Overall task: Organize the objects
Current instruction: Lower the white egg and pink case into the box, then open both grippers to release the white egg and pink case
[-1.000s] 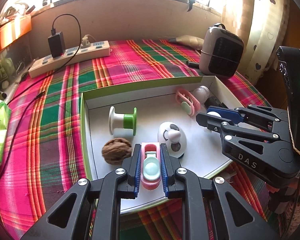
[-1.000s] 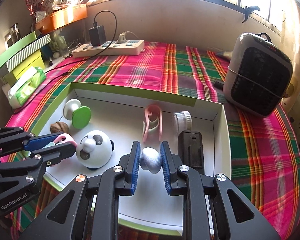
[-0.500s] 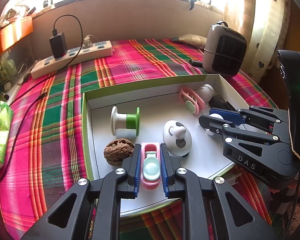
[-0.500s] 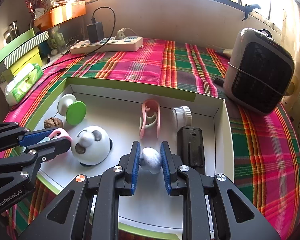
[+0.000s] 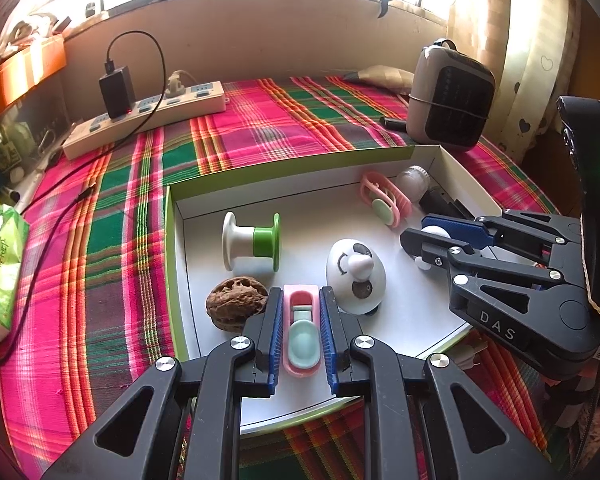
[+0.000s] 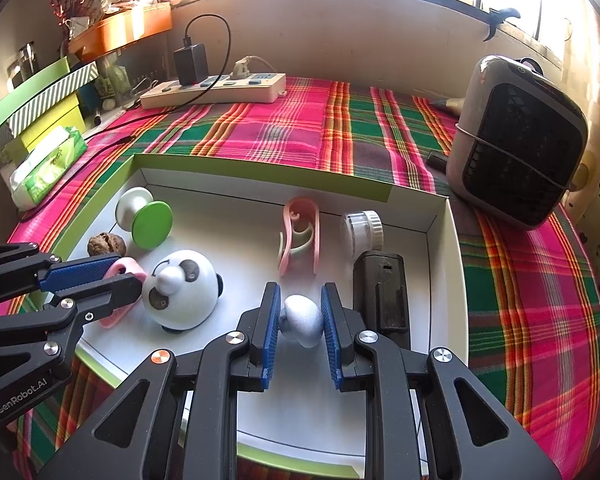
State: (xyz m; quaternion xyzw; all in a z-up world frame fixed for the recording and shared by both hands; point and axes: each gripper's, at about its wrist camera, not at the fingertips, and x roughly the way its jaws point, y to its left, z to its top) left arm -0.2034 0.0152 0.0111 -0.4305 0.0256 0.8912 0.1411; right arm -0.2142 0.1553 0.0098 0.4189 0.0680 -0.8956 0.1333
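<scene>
A white box lid with green rim (image 5: 172, 216) (image 6: 455, 240) lies on the plaid cloth. My left gripper (image 5: 300, 322) is shut on a pink and mint clip (image 5: 301, 332) at the box's near edge; it also shows in the right wrist view (image 6: 96, 280). My right gripper (image 6: 300, 314) is shut on a small white mushroom-shaped piece (image 6: 301, 320), low over the box floor; it shows in the left wrist view (image 5: 435, 240). In the box lie a walnut (image 5: 236, 304), a green and white spool (image 5: 252, 242), a panda dome (image 5: 355, 276) (image 6: 182, 288), a second pink clip (image 5: 383, 200) (image 6: 300, 236), a small jar (image 6: 361, 228) and a black block (image 6: 379, 292).
A grey fan heater (image 6: 515, 140) stands right of the box. A power strip with a black charger (image 5: 144, 116) lies at the back. A green tissue pack (image 5: 0, 264) and stacked boxes (image 6: 36, 108) are at the left.
Both grippers keep their grip and have drawn back slightly toward the near side of the box. The objects in the box have not moved.
</scene>
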